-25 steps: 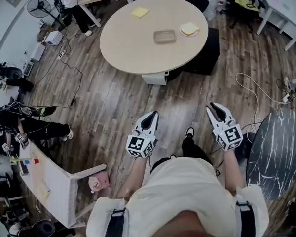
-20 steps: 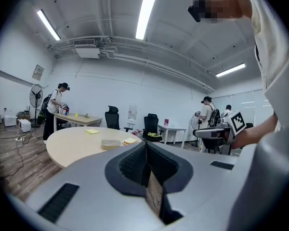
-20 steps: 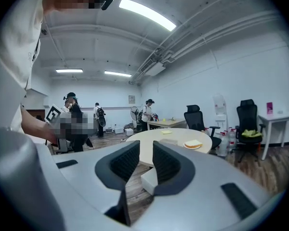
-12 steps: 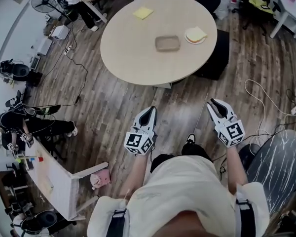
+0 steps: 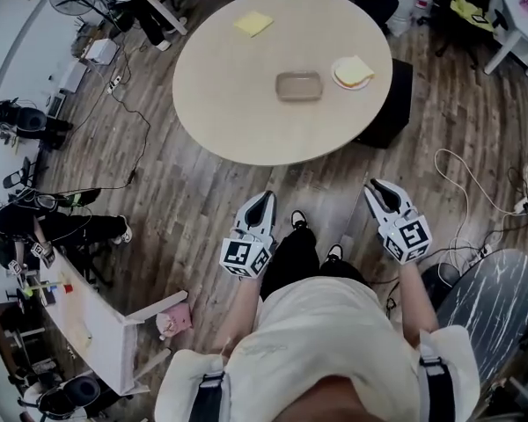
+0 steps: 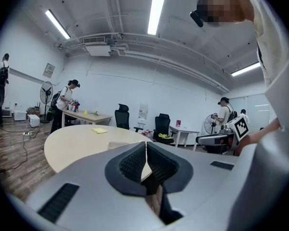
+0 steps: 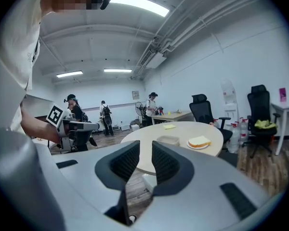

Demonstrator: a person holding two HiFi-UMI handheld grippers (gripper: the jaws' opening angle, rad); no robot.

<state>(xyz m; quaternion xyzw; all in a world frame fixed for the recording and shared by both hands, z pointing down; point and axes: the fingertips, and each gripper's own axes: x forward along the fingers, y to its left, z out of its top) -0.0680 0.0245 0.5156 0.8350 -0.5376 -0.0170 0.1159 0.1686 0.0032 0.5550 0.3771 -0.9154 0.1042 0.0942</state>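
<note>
**While the left tongs (image 5: 265, 200) and right tongs (image 5: 377, 186) hang over the floor (image 5: 185, 183), neither one's got anything**

Wood floor all round, with the round tabletop (image 5: 238, 104) well ahead of both tongs. Left tongs are closed right up, pads meeting at the tip, nothing between them. Right tongs sit about level with them, just a narrow slit between the jaws, empty too. On the tabletop, a clear tray (image 5: 298, 85) sits near the middle. A sandwich (image 5: 353, 70) on a plate (image 5: 337, 79) is just right of it, and a yellow note (image 5: 251, 24) lies at the far side, apart from both.

It is an open office (maybe a lab): round table (image 5: 238, 77) ahead of the left gripper (image 5: 263, 200), office chairs (image 7: 201, 109) beyond.
</note>
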